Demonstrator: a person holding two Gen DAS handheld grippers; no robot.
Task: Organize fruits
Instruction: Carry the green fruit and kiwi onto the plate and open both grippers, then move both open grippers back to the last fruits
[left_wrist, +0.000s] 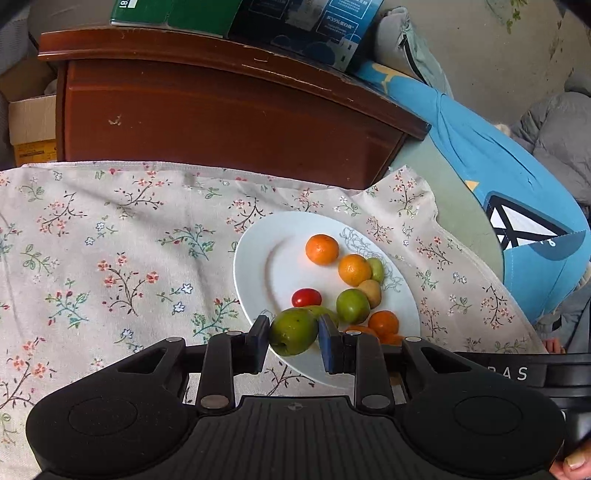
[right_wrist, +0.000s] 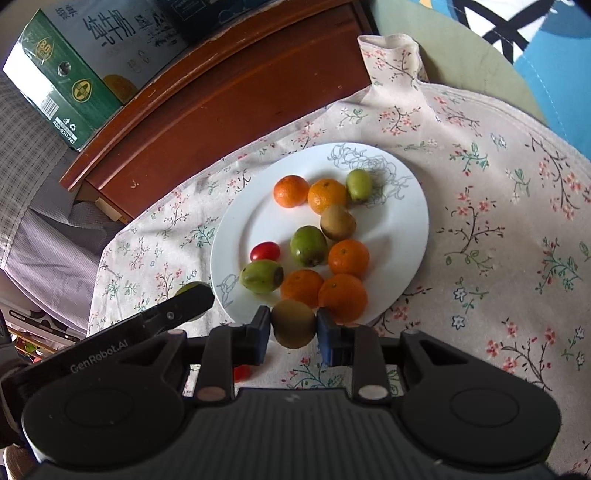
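Left wrist view: my left gripper (left_wrist: 293, 341) is clamped on a green fruit (left_wrist: 293, 331) above the plate (left_wrist: 255, 258) edge, while my right gripper (right_wrist: 293, 330) pinches a brown kiwi (right_wrist: 294, 323) near the rim, both lifted, I'd guess, for dropping among the fruit already there.

Floral cloth (left_wrist: 110, 258) spread across the lower left of the left view and the right side of the right view. Behind it, dark wooden cabinet (left_wrist: 221, 122) across the upper middle, with a green carton (right_wrist: 62, 77) on top at upper left of the right view. Blue fabric (left_wrist: 498, 166) at right. Cardboard box (left_wrist: 31, 122) at far left.
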